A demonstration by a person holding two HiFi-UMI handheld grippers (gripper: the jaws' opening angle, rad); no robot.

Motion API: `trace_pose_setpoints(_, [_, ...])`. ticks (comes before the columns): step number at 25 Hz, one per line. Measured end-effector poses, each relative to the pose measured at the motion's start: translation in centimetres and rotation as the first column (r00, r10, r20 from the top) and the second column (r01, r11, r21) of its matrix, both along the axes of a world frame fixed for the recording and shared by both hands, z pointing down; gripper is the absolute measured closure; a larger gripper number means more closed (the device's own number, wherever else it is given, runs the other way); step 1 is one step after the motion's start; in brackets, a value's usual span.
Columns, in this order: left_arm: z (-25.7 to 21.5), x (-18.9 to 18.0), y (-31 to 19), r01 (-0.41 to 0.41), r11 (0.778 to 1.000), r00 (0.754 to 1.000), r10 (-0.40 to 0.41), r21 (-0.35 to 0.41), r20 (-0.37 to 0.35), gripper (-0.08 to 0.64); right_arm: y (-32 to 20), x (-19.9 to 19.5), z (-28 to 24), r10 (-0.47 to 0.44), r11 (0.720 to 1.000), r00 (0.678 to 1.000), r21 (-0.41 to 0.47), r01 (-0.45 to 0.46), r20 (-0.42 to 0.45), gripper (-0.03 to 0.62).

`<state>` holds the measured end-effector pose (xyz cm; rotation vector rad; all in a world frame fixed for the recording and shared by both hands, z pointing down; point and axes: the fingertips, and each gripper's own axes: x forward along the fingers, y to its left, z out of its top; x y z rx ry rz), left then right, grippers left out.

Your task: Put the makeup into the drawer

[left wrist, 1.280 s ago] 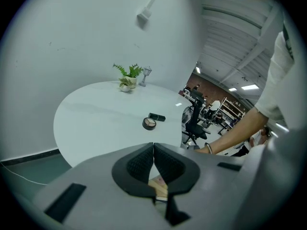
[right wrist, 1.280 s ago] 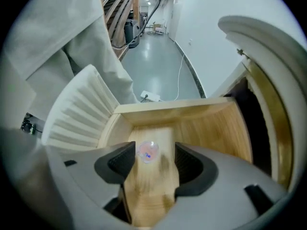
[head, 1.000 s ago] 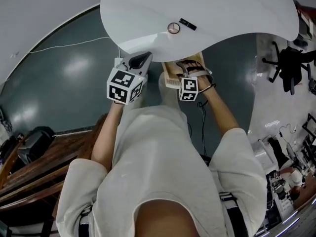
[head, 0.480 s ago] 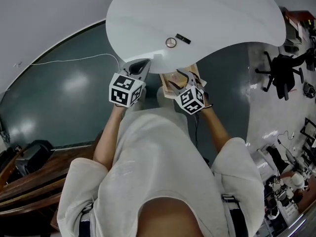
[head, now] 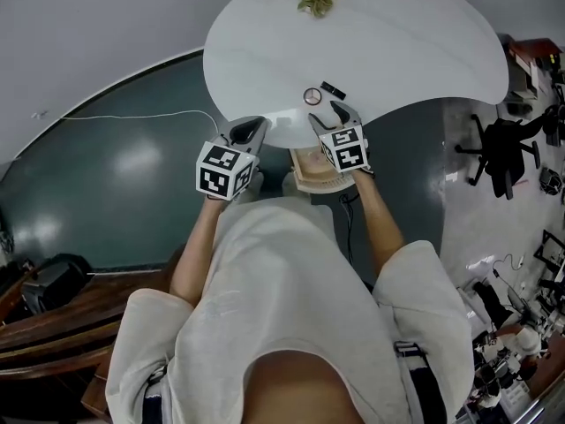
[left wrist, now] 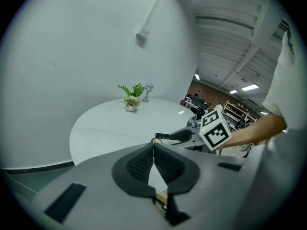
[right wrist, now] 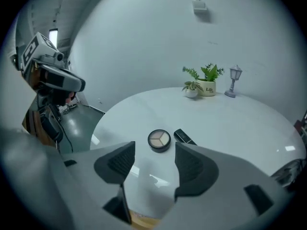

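Observation:
A round compact [head: 312,96] [right wrist: 159,140] and a black makeup stick [head: 333,89] [right wrist: 184,138] lie near the front edge of the white round table [head: 397,42]. Below that edge a wooden drawer [head: 311,173] stands pulled out. My right gripper [head: 339,113] [right wrist: 153,164] hovers over the table's edge just short of the compact; its jaws are opening with nothing between them. My left gripper [head: 250,129] [left wrist: 153,163] is at the table's edge left of the drawer, shut on nothing. In the left gripper view the right gripper [left wrist: 184,136] shows beyond the pads.
A small potted plant [head: 316,2] [right wrist: 207,83] [left wrist: 132,97] and a tiny lamp figure [right wrist: 233,80] stand at the table's far side. A white cable [head: 132,117] runs over the dark floor at left. An office chair [head: 508,135] is at right, dark wooden furniture [head: 53,307] at lower left.
My right gripper has come up out of the drawer, rolled over, and now sits above the table edge near the compact. My left gripper has risen a little.

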<state>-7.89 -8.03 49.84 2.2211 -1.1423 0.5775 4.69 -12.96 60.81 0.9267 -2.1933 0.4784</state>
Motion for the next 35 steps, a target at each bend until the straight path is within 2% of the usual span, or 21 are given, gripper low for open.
trace_pose_setpoints(10, [-0.1, -2.4, -0.8, 0.061, 0.998, 0.998, -0.061, 0.0, 0.012, 0.549, -3.2, -2.1, 3.5, -0.053, 0.996, 0.994, -0.078, 0.045, -0.1, 0.343])
trace_pose_setpoints(12, [0.0, -2.7, -0.9, 0.071, 0.997, 0.997, -0.071, -0.002, 0.011, 0.549, -3.5, -2.1, 4.0, -0.039, 0.997, 0.994, -0.077, 0.032, -0.103, 0.382])
trace_pose_setpoints(16, [0.1, -3.5, -1.1, 0.078, 0.997, 0.997, -0.078, -0.009, 0.005, 0.549, -3.8, -2.9, 3.9, -0.04, 0.996, 0.995, -0.081, 0.032, -0.096, 0.382])
trace_pose_setpoints(24, [0.6, -2.0, -1.0, 0.022, 0.999, 1.0, -0.022, -0.024, -0.012, 0.549, -1.1, -2.7, 0.6, -0.08, 0.996, 0.996, -0.047, 0.078, -0.05, 0.383])
trace_pose_setpoints(35, [1.4, 1.6, -0.8, -0.111, 0.993, 0.993, 0.11, -0.039, -0.032, 0.549, 6.1, 1.9, -2.7, 0.061, 0.998, 0.998, -0.034, -0.061, 0.004, 0.383])
